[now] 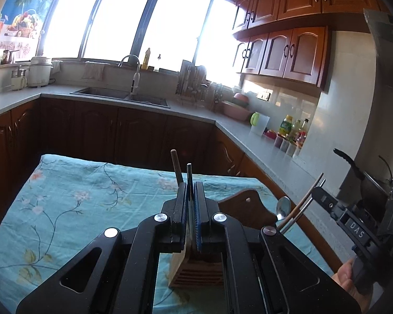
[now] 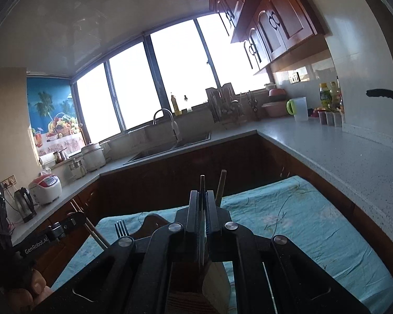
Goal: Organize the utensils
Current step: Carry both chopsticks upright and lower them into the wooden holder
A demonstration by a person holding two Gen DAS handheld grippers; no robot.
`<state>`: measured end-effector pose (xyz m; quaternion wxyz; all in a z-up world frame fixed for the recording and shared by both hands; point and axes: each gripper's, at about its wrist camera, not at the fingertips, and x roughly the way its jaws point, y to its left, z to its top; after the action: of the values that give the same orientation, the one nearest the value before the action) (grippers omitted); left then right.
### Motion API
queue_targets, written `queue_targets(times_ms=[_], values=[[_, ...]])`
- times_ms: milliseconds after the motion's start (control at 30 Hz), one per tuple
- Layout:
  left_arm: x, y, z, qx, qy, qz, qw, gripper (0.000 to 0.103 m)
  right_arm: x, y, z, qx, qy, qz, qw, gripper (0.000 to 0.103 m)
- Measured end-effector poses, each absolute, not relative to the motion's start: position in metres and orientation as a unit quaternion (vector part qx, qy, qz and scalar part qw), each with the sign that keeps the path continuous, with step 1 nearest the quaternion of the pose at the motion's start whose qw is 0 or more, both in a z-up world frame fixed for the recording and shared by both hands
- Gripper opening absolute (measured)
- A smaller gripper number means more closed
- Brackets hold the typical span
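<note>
Black left gripper [image 1: 190, 196] pinches a thin dark utensil handle [image 1: 189, 174] above the slotted wooden utensil block [image 1: 196, 269] on the teal floral cloth [image 1: 73, 204]. Right gripper [image 2: 202, 198] likewise pinches a thin dark stem [image 2: 202, 183]. Risk: misalignment could jam the slot or tip the block.

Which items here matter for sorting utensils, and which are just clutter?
Job: left tongs shut on a thin dark utensil; right tongs shut on a thin grey utensil; slotted pale wooden holder; shiny metal spoon; metal fork.
Lying about: white rice cooker; steel kettle; green-handled white jug; curved chrome tap.
</note>
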<state>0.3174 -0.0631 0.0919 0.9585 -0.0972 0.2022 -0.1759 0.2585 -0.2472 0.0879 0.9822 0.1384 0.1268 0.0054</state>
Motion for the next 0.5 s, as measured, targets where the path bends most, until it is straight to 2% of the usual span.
queue_targets(times_ms=[367, 500], values=[[0.3218, -0.0632, 0.0972, -0.092, 0.214, -0.181, 0.955, 0.004, 0.2603, -0.2534, 0.0849, 0.149, 0.149, 0.006, 0.978, 0.005], [0.3210, -0.0597, 0.0996, -0.103, 0.228, -0.192, 0.949, 0.005, 0.2601, -0.2527, 0.0853, 0.152, 0.156, 0.004, 0.976, 0.015]])
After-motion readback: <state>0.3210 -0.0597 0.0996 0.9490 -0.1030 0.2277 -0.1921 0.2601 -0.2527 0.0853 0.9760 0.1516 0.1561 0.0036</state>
